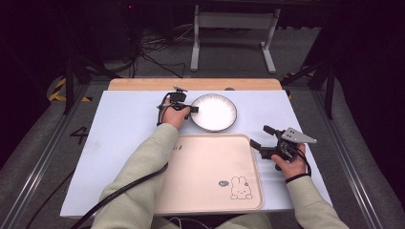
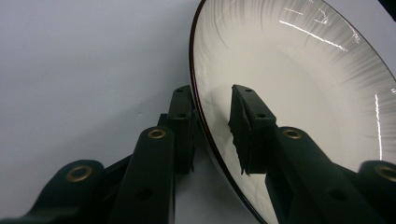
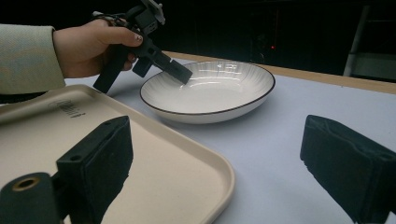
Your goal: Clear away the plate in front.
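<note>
My right gripper hangs wide open, holding nothing, at lower right beside the beige rectangular plastic tray. Farther up at centre, my left gripper straddles the near-left rim of the white ribbed ceramic plate, not visibly clamping it.

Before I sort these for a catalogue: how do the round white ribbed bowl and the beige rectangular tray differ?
The round white ribbed bowl is deep with a dark rim; the beige rectangular tray is shallow, rounded-cornered and larger. The bowl is plain inside; the tray carries a rabbit drawing. The left gripper straddles the bowl's rim; the tray lies untouched. Both are empty.
</note>
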Demonstrator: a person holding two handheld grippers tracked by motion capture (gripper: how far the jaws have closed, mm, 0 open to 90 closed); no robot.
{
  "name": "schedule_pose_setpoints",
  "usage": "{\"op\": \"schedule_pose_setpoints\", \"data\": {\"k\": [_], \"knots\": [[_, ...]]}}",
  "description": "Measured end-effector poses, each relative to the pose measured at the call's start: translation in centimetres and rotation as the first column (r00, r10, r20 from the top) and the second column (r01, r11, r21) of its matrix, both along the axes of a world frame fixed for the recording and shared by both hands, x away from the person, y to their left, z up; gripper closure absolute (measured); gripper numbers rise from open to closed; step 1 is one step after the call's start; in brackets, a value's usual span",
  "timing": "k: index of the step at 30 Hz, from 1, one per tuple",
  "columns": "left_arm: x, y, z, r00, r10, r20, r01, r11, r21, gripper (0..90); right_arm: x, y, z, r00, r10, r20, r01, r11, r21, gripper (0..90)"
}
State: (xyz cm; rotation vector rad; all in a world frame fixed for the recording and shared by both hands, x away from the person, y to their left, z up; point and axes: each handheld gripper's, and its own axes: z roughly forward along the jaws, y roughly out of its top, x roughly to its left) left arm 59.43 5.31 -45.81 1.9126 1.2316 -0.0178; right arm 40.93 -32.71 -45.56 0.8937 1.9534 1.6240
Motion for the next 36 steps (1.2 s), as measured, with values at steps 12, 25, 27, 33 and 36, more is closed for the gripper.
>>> {"op": "schedule_pose_setpoints", "data": {"k": [12,25,27,33,36], "knots": [[-0.1,0.3,0.2,0.9974,0.072,-0.010,-0.072,0.9968,-0.034,80.3,0.0,0.0,0.0,1.0000,-0.003,-0.003,0.003,1.000,0.001,9.5],[0.0,0.1,0.6,0.9940,0.106,-0.024,-0.107,0.9934,-0.040,84.3,0.0,0.0,0.0,1.0000,-0.008,-0.005,0.008,1.000,0.006,9.4],[0.1,0.1,0.7,0.9928,0.117,-0.028,-0.118,0.9919,-0.047,85.2,0.0,-0.1,0.0,1.0000,-0.009,-0.003,0.009,1.000,0.006,9.4],[0.3,0.0,0.9,0.9892,0.134,-0.059,-0.138,0.9886,-0.060,86.4,0.0,-0.1,0.0,1.0000,-0.009,-0.004,0.009,1.000,0.010,9.4],[0.3,0.0,1.0,0.9896,0.132,-0.057,-0.135,0.9889,-0.062,86.4,0.0,-0.1,0.0,1.0000,-0.009,-0.004,0.009,1.000,0.011,9.4]]}}
